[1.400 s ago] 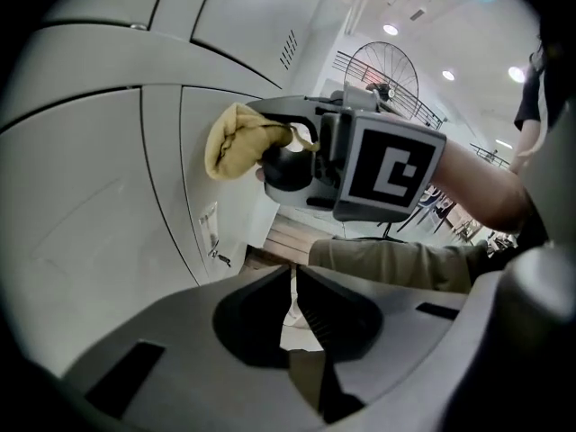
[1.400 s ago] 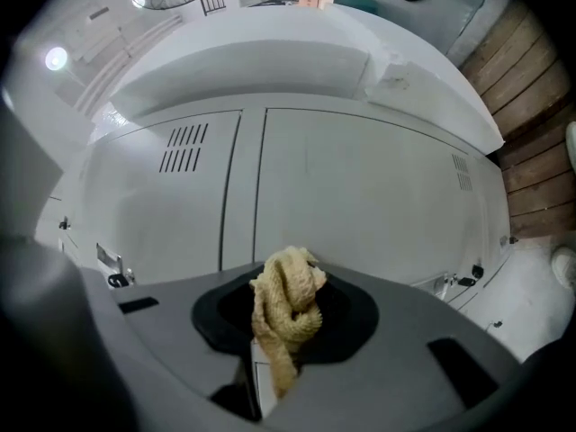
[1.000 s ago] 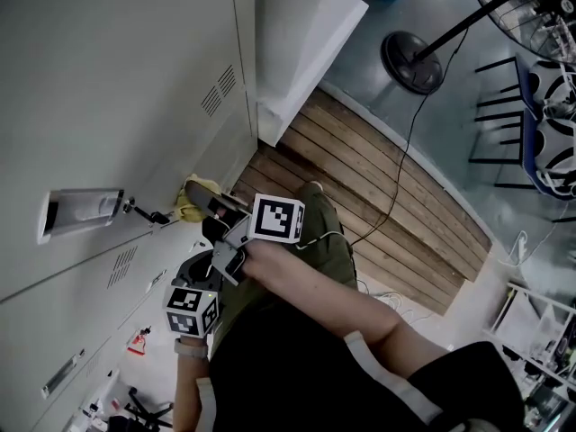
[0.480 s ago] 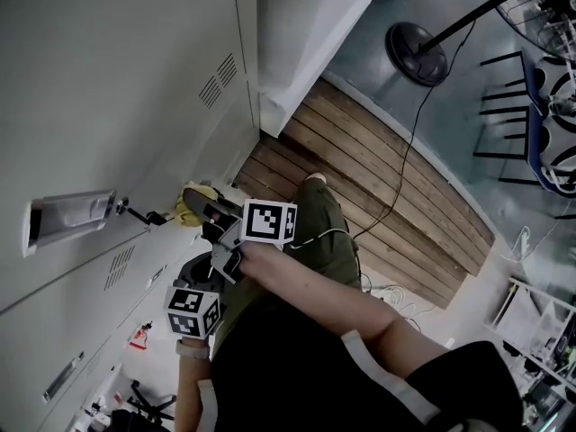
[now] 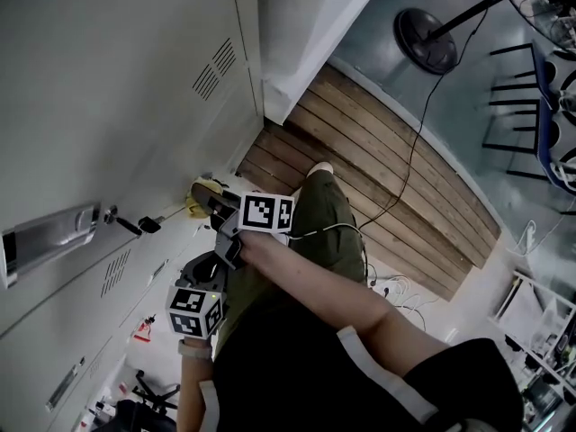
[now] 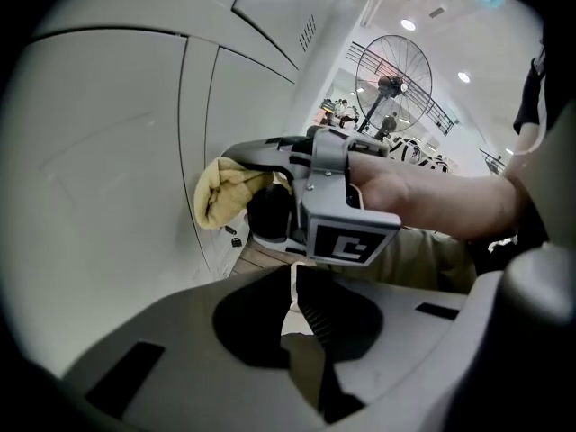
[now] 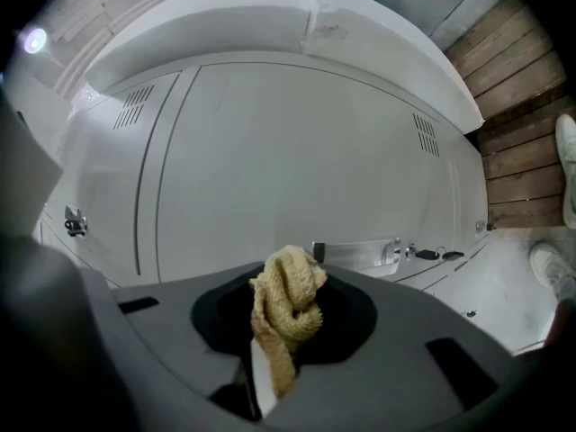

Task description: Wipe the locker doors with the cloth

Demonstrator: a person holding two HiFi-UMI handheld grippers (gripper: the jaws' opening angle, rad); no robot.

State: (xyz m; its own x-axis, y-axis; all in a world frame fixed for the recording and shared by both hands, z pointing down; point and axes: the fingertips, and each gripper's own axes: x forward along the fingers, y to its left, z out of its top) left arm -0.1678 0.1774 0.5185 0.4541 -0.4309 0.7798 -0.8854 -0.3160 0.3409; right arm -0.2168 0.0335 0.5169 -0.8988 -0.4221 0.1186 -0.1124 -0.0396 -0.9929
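A bunched yellow cloth (image 5: 203,193) (image 7: 287,302) is clamped in my right gripper (image 5: 214,202) (image 7: 277,336), which is shut on it. In the left gripper view the cloth (image 6: 223,200) presses against a pale grey locker door (image 6: 108,196), with the right gripper (image 6: 297,207) behind it. The locker door (image 7: 306,169) fills the right gripper view. My left gripper (image 5: 203,270) (image 6: 292,282) hangs just below the right one, off the door. Its jaws are closed together with nothing between them.
A metal handle (image 5: 49,237) (image 7: 355,253) and a key with a dark fob (image 5: 146,226) (image 7: 425,254) stick out of the door near the cloth. Wooden planks (image 5: 378,187), a black cable, a fan base (image 5: 425,39) and chairs (image 5: 540,115) lie to the right.
The head view has shifted a little, so the handle sits further left. My right gripper with the cloth has edged slightly up along the door. The left gripper has hardly moved.
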